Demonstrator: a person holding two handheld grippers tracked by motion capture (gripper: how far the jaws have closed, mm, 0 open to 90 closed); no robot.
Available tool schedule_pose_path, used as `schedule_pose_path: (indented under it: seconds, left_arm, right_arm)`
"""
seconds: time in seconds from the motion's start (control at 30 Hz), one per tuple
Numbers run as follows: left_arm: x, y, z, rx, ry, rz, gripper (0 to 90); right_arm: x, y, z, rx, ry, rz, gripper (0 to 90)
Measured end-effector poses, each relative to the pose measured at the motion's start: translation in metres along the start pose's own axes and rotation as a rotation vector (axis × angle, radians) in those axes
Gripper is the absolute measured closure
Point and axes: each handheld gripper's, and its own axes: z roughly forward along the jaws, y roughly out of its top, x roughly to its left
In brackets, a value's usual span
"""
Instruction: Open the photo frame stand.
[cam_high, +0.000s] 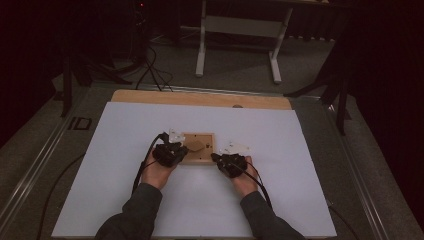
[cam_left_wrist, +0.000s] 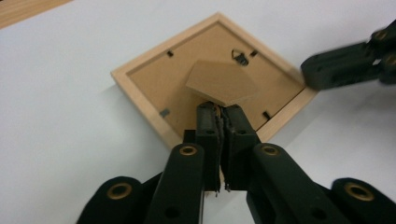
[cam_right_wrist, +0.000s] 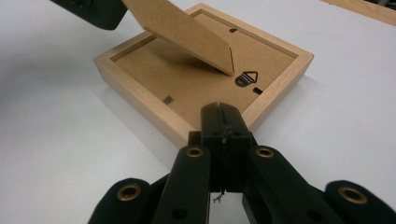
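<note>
While the picture frame (cam_high: 198, 148) lies face down, stand (cam_right_wrist: 182, 32) raised, left gripper (cam_left_wrist: 220, 112) pinches the stand's edge; right gripper (cam_right_wrist: 224, 116) pressed together on the frame's rim.

No words, brands or numbers can be read anywhere. The wooden picture frame (cam_left_wrist: 154, 100), lying face down, has a plain brown backing, and the small dark mark on its hanging hook (cam_right_wrist: 244, 78) is too small to make out.
</note>
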Motion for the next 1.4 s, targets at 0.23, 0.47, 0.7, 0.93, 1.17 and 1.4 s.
schedule_pose_path:
  seconds: [0.23,0.47,0.7,0.93,1.17,1.4]
  left_arm:
    - [0.003,0.002,0.005,0.017,-0.047,-0.028,76.6]
    - [0.004,0.003,0.020,0.045,-0.104,-0.078,59.9]
    - [0.008,0.007,0.023,0.025,-0.113,-0.131,51.7]
    - [0.009,0.011,0.028,0.025,-0.116,-0.167,48.5]
    - [0.012,0.015,0.032,0.017,-0.125,-0.211,48.3]
    - [0.012,0.016,0.035,0.023,-0.114,-0.233,50.5]
  right_arm:
    - [0.000,0.000,0.000,0.000,0.002,0.000,89.7]
    - [0.000,0.000,0.000,0.000,0.002,0.000,89.6]
    - [0.000,0.000,0.000,0.000,0.000,-0.002,89.7]
    - [0.000,0.000,0.000,0.000,0.000,-0.002,89.6]
    - [0.000,0.000,0.000,0.000,0.000,-0.003,89.6]
    - [0.000,0.000,0.000,0.001,0.000,-0.002,89.6]
